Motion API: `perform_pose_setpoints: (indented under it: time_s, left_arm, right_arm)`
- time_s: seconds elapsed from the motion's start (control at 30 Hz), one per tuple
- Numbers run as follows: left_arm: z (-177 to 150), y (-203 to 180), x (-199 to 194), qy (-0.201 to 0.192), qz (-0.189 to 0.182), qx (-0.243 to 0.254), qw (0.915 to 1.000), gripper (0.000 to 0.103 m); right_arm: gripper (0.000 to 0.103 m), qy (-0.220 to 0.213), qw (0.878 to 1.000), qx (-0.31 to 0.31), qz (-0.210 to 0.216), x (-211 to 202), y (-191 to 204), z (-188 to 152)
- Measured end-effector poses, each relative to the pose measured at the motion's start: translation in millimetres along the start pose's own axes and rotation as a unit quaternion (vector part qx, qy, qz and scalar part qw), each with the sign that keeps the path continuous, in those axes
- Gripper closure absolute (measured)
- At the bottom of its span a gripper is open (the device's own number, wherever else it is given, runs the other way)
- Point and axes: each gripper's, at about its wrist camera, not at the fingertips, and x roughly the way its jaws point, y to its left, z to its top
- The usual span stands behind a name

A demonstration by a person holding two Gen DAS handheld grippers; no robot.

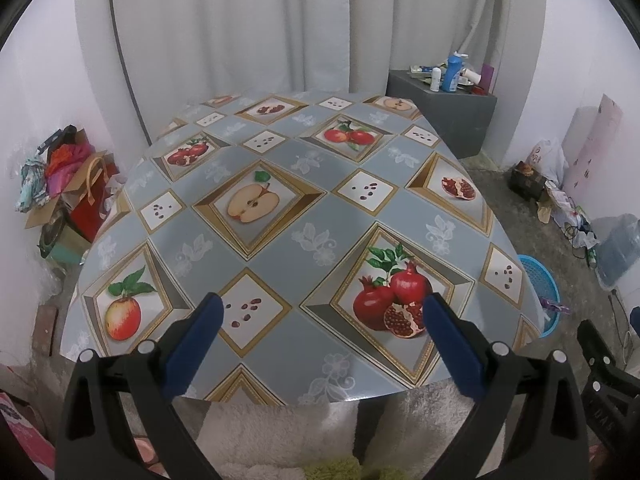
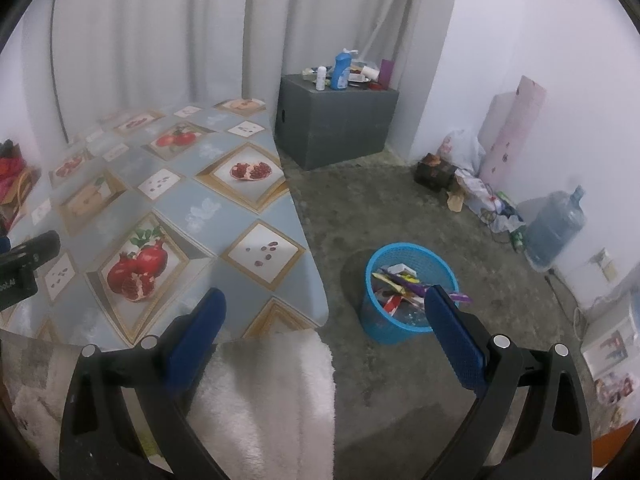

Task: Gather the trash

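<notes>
a small room with pale curtains and a rough grey floor. the left gripper hangs with jaws wide and nothing between them, over the near edge of the table, whose glossy fruit-print cloth shows no litter. the right gripper is just as wide and bare, beyond the table's right edge. past it the round blue mesh bin on the floor holds crinkled wrappers. looks like the collecting is nearly done; the next move calls for spotting any stray scrap.

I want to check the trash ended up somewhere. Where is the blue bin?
The blue bin stands on the floor right of the table, holding wrappers, in the right wrist view ahead of the right claw.
</notes>
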Motion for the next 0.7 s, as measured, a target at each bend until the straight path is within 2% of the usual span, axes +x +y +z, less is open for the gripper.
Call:
perform_pose_setpoints:
  time_s: [0.7]
  left_arm:
    - [3.0,6.5,1.3,0.006,0.006,-0.005,1.0000,0.005]
  right_arm:
    - [0.008,-0.005,1.000,0.005,-0.014,-2.5,-10.1,1.7]
